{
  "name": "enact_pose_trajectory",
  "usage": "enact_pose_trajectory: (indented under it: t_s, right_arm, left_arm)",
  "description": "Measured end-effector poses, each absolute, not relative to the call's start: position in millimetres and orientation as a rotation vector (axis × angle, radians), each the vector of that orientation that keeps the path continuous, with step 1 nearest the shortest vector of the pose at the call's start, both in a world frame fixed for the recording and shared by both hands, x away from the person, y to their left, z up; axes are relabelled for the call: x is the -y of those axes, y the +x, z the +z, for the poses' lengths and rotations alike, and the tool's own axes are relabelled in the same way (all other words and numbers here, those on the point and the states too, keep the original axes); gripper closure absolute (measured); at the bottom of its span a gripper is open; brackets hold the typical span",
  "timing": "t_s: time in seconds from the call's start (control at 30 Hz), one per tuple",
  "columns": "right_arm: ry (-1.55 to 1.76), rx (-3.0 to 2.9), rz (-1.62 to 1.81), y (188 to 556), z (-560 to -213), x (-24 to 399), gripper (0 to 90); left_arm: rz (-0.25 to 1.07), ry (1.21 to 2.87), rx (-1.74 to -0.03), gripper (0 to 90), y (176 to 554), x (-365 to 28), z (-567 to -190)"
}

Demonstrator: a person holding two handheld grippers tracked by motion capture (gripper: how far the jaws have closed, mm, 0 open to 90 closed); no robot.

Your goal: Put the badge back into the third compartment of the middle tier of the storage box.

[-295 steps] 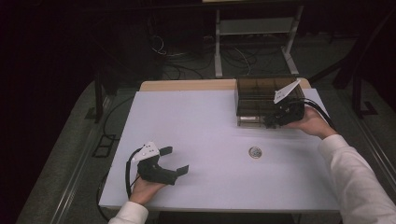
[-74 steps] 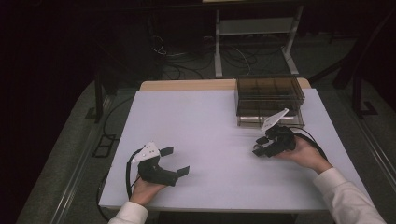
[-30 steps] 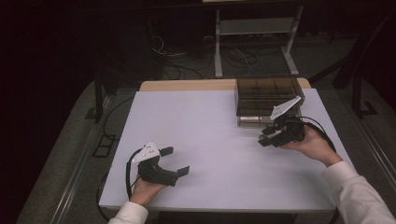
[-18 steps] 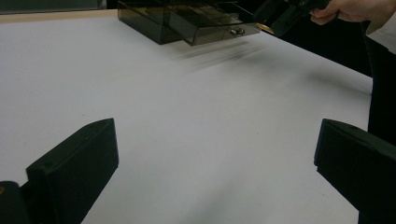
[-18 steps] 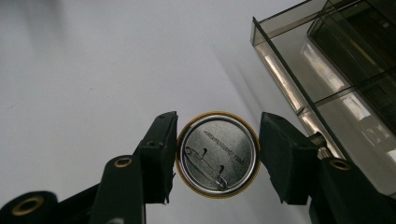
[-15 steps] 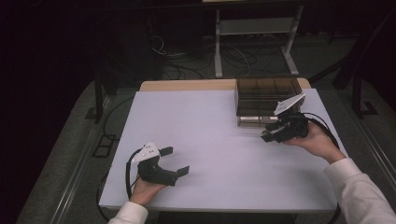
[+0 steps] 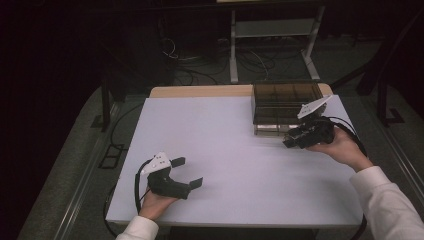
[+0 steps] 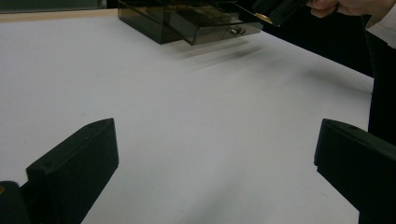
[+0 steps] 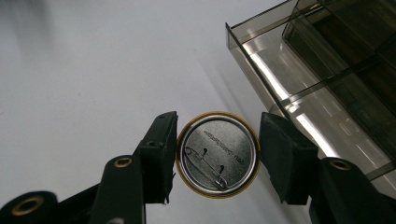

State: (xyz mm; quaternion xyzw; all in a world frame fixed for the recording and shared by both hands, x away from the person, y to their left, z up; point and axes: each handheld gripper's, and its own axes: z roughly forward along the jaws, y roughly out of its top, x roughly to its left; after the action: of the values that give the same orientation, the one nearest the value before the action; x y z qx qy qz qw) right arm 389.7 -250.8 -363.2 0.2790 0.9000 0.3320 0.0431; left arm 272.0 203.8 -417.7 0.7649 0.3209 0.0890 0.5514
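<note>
My right gripper (image 9: 217, 161) is shut on a round pin badge (image 9: 210, 142). The badge's metal back and safety pin face the camera, and its rim is gold. It hangs above the white table (image 7: 225, 135), just in front of the pulled-out drawer (image 9: 289, 88) of a smoky clear box (image 7: 285, 100). In the high view the right gripper (image 7: 290, 141) sits at the drawer's front right corner. My left gripper (image 7: 189, 172) rests on the table near the front left, with its jaws open and nothing between them (image 8: 215, 140).
The drawer (image 8: 210, 23) sticks out toward the person and has dividers inside. The box stands at the table's back right corner. Cables, metal frame legs and dark floor lie beyond the table's far edge.
The badge that lay on the table has been picked up by my right gripper and carried back to the drawer front. Over the last second it barely shifted. The left gripper stayed put.
</note>
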Motion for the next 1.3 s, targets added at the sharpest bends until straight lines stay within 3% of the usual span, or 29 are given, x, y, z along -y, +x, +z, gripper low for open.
enact_pose_trajectory:
  t_s: [1.3]
  right_arm:
    - [0.959, -2.679, 1.032, 414, -351, 280, 46.8]
  left_arm:
    - [0.209, 1.811, -0.763, 0.0, 273, -204, -418]
